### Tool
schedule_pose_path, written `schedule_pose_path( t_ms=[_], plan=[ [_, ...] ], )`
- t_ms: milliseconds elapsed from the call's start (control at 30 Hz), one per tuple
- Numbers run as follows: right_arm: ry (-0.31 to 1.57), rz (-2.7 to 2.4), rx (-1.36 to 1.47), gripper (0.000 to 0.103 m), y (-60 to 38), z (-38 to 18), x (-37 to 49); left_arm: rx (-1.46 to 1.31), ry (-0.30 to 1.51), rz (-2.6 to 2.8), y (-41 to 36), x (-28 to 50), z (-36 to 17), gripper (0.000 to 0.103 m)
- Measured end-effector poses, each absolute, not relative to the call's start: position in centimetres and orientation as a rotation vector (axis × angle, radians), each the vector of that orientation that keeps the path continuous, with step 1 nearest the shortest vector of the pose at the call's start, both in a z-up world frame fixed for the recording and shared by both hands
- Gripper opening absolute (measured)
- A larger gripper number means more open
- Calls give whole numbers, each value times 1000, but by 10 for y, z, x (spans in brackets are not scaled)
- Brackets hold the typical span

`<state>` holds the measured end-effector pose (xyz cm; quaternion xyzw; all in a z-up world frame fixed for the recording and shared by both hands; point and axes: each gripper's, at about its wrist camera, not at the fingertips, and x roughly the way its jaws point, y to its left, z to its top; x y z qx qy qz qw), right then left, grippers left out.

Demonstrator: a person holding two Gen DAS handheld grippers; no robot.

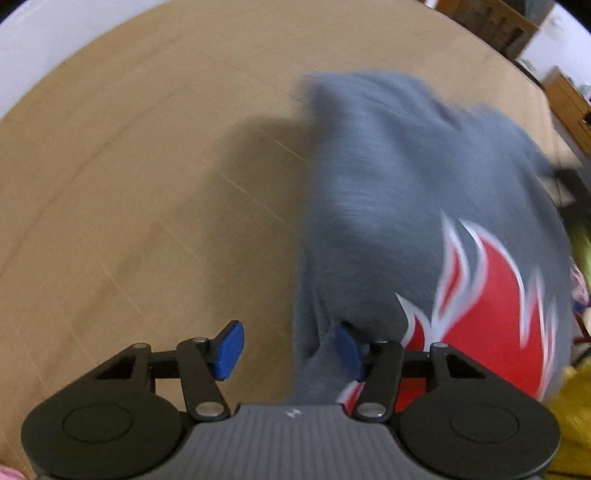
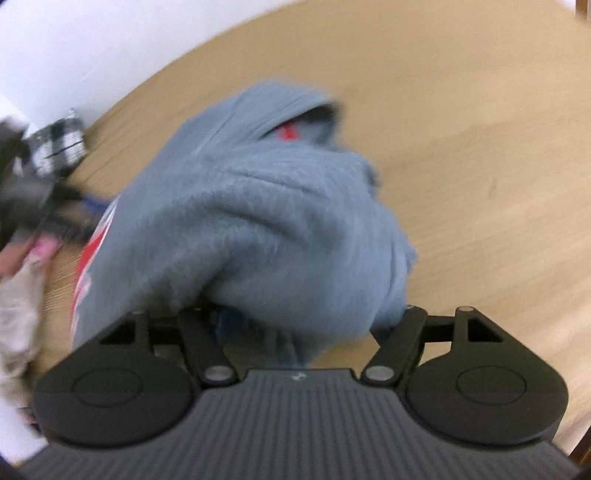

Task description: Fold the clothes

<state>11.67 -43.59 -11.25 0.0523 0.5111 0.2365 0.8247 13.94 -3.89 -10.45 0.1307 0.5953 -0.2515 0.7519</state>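
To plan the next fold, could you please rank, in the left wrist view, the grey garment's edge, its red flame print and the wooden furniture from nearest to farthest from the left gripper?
From the left gripper:
1. Grey garment's edge, between the fingers, by the right pad.
2. Red flame print, to the right.
3. Wooden furniture, top right, beyond the table.

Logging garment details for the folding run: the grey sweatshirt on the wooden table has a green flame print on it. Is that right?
Not quite. The flame print on the grey sweatshirt is red with white edging, not green, as the left wrist view shows. The rest holds: the sweatshirt lies on the wooden table.
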Motion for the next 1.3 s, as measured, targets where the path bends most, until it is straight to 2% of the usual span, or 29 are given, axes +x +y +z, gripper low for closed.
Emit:
schedule_pose_path(
  t_ms=[200,300,367,400,500,567,600,633,800,933,1133,1200,1300],
  plan=[
    [966,444,78,71,-439,-112,165,164,1265,-601,-67,71,-106,60],
    [896,432,204,71,-468,-100,163,81,1233,-545,-65,58,-102,61],
    [874,482,313,73,-493,-97,153,17,1212,-495,-59,52,-97,66],
    [880,538,373,72,-500,-99,146,-16,1201,-470,-56,49,-95,71],
    [951,741,548,71,-519,-116,133,-152,1159,-361,-38,47,-77,72],
    [983,826,563,66,-519,-124,125,-176,1098,-281,-39,48,-61,74],
    [988,878,565,60,-518,-127,121,-188,1069,-241,-40,48,-53,79],
    [991,946,579,58,-515,-129,116,-185,1056,-206,-46,53,-49,81],
    [875,1198,493,59,-487,-107,102,-103,1156,-84,-86,80,-70,80],
    [837,1333,476,60,-487,-104,102,-57,1184,-19,-104,91,-75,84],
    [921,1188,799,57,-536,-148,168,-134,1225,74,-99,83,-81,94],
    [926,1140,710,29,-532,-151,182,-158,1226,100,-100,81,-82,94],
    [929,1190,502,28,-510,-146,188,-178,1226,131,-102,80,-80,95]
  ],
)
